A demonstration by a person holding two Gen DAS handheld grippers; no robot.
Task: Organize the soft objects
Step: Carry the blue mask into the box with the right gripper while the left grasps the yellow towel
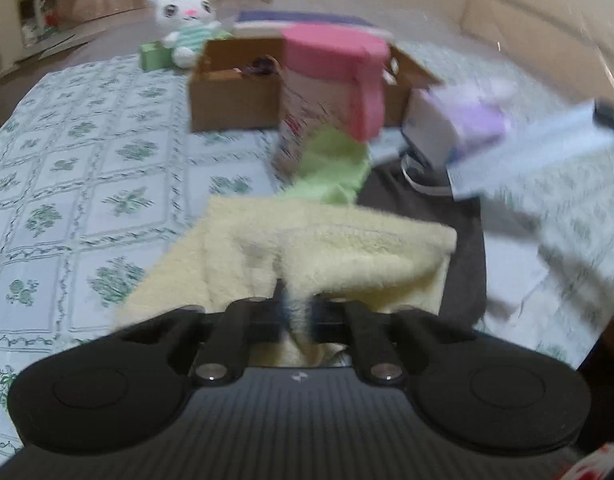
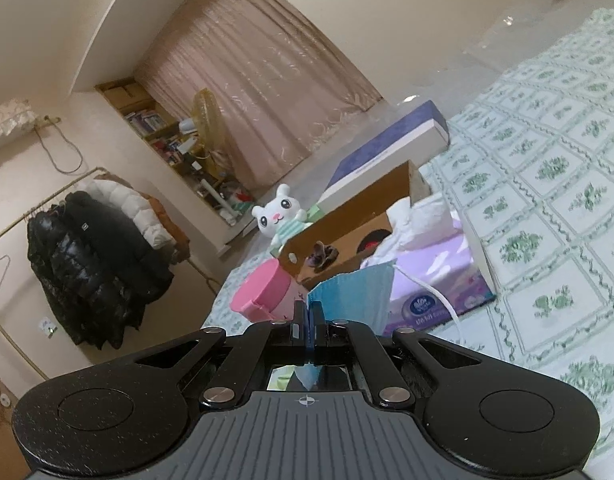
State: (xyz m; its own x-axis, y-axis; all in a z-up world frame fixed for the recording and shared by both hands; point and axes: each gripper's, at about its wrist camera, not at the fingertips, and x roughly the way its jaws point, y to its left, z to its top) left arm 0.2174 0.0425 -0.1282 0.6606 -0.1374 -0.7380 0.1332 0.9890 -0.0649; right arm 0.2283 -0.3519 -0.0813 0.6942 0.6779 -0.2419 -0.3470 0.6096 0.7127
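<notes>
My left gripper [image 1: 297, 300] is shut on a pale yellow fluffy towel [image 1: 307, 248] that lies over the bed and a dark grey cloth [image 1: 463, 240]. A green cloth [image 1: 331, 168] lies beyond it. My right gripper [image 2: 305, 310] is shut on a blue face mask [image 2: 359, 292] and holds it above the bed; the mask also shows blurred in the left wrist view [image 1: 527, 148]. A white plush bunny [image 1: 185, 20] sits at the back, and also shows in the right wrist view [image 2: 279, 216]. An open cardboard box [image 1: 235, 96] stands mid-bed.
A pink-lidded container [image 1: 335, 80] stands in front of the box. A purple tissue box [image 2: 439, 280] lies beside it. A flat purple and white box [image 2: 387, 152] lies behind. A clothes rack with jackets [image 2: 91, 256] stands beside the bed.
</notes>
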